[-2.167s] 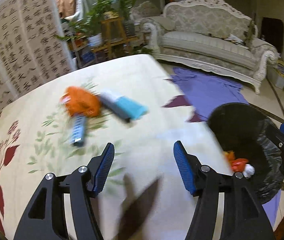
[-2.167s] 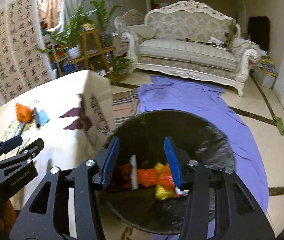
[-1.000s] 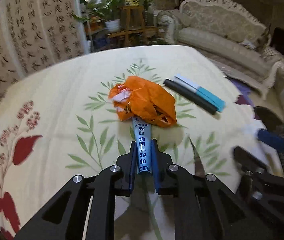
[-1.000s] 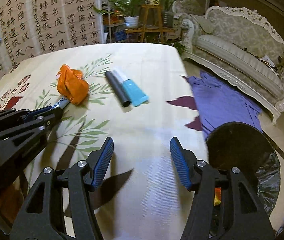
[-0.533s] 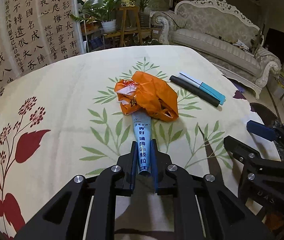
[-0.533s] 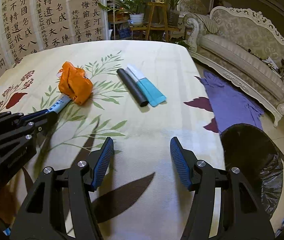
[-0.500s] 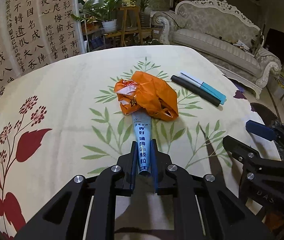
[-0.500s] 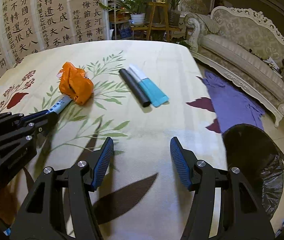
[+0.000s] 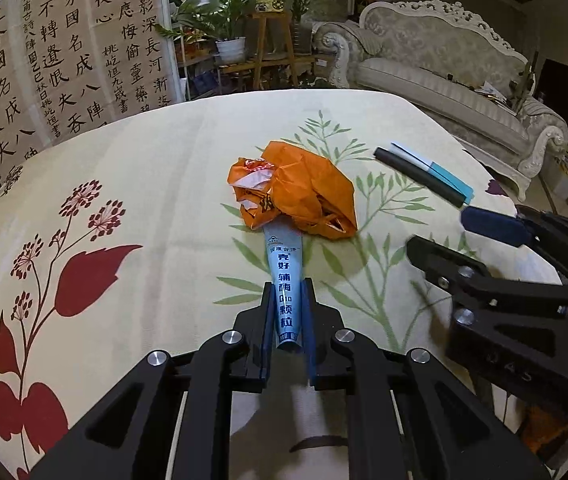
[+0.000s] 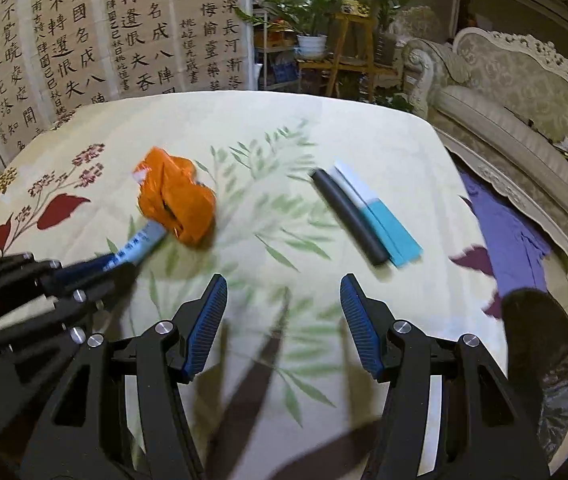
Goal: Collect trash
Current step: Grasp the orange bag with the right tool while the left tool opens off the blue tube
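Left gripper [image 9: 287, 320] pinches a blue sachet [image 9: 284, 280] whose far end lies under an orange wrapper [image 9: 295, 194] just ahead, so it should lift gently; right gripper [image 10: 283, 320] is spread, empty.

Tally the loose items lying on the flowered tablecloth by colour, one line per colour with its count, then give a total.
Orange: 1, the crumpled wrapper
Light blue: 1, the printed sachet pinched in the left gripper
Black: 1, the stick
White and teal: 1, the flat packet
Total: 4
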